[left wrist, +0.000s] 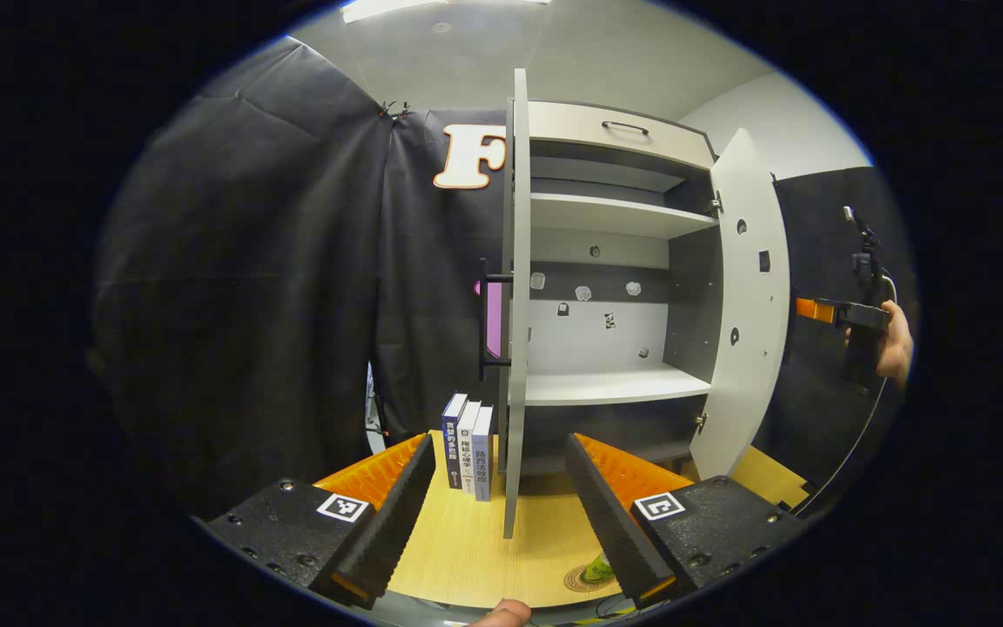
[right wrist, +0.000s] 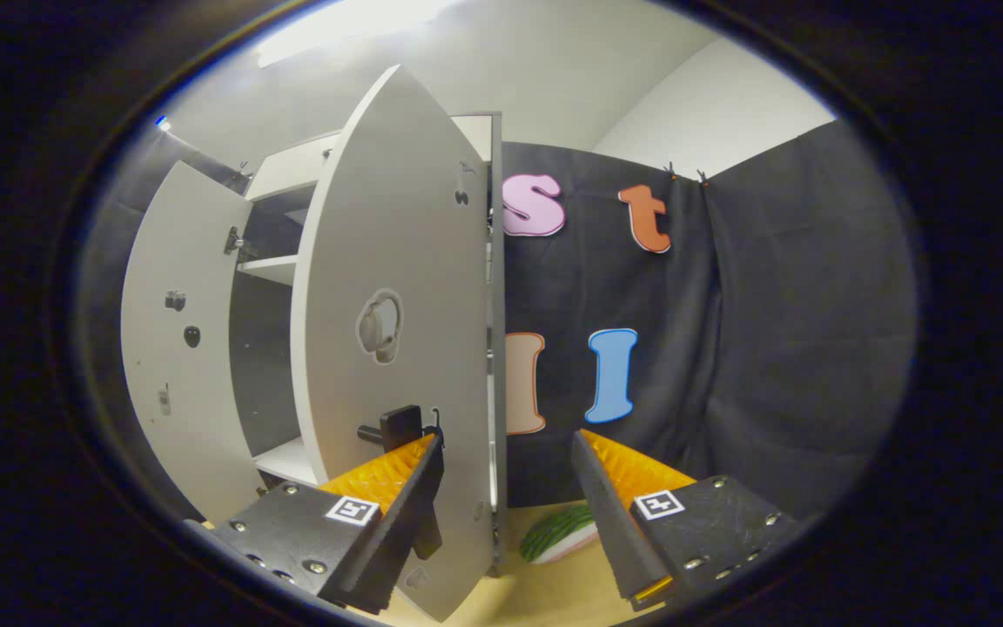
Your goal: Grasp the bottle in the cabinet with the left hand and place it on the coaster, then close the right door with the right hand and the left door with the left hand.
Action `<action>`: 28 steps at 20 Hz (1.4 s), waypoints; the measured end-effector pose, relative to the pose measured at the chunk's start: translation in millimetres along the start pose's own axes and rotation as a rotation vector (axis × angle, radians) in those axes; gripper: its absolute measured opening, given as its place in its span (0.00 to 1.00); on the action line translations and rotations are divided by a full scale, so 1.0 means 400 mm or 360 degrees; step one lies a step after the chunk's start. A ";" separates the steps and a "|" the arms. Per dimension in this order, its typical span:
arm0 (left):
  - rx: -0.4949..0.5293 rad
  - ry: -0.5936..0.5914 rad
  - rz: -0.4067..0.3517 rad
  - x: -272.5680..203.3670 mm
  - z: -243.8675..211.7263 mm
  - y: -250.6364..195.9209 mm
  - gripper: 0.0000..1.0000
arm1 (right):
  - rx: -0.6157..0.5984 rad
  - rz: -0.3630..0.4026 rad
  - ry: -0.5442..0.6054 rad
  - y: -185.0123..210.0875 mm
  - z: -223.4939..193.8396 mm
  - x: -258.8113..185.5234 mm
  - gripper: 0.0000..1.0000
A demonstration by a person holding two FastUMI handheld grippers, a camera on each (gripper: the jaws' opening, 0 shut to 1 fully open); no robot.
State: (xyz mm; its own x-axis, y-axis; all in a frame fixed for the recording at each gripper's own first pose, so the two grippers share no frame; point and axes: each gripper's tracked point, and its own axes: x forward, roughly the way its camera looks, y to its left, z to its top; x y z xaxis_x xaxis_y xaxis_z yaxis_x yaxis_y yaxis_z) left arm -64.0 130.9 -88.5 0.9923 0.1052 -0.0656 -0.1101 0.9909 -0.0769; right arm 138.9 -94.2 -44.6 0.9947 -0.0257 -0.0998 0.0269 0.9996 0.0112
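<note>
Standing edge-on at frame centre, the left door (left wrist: pixel 519 296) is seen between the released left tongs (left wrist: pixel 501 505). The bottle (left wrist: pixel 595 571) lies on the coaster (left wrist: pixel 578 580), lower centre. The right tongs (right wrist: pixel 506 505) are released beside the right door (right wrist: pixel 397 348).

Both views face the open cabinet (left wrist: pixel 615 287) closely, from opposite sides.

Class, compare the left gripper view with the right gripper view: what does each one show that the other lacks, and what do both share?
Left gripper view: three books standing on the table, the coaster, the drawer handle, and a hand holding the other gripper. Right gripper view: a green striped object on the table and the right door's handle. Both: the cabinet with both doors open.
</note>
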 end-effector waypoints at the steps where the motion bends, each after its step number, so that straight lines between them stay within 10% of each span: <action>1: 0.0001 0.0002 -0.0006 0.000 -0.002 0.002 0.95 | 0.0011 0.0025 0.0012 0.019 -0.004 0.005 0.91; 10: -0.0018 0.0038 -0.0015 0.040 -0.025 0.041 0.95 | 0.0157 0.0280 -0.0007 0.201 -0.002 0.056 0.92; 28: 0.0015 -0.0036 -0.0052 0.263 0.050 0.213 0.95 | 0.0013 0.0155 -0.0014 0.233 -0.067 0.015 0.95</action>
State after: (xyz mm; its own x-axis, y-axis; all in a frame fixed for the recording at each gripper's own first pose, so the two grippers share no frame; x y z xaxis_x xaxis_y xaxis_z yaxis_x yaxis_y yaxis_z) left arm 32.2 227.9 -82.1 0.9964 0.0747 -0.0403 -0.0773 0.9946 -0.0691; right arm 144.5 -0.8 -70.8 0.9934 0.0715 -0.0893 -0.0692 0.9972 0.0286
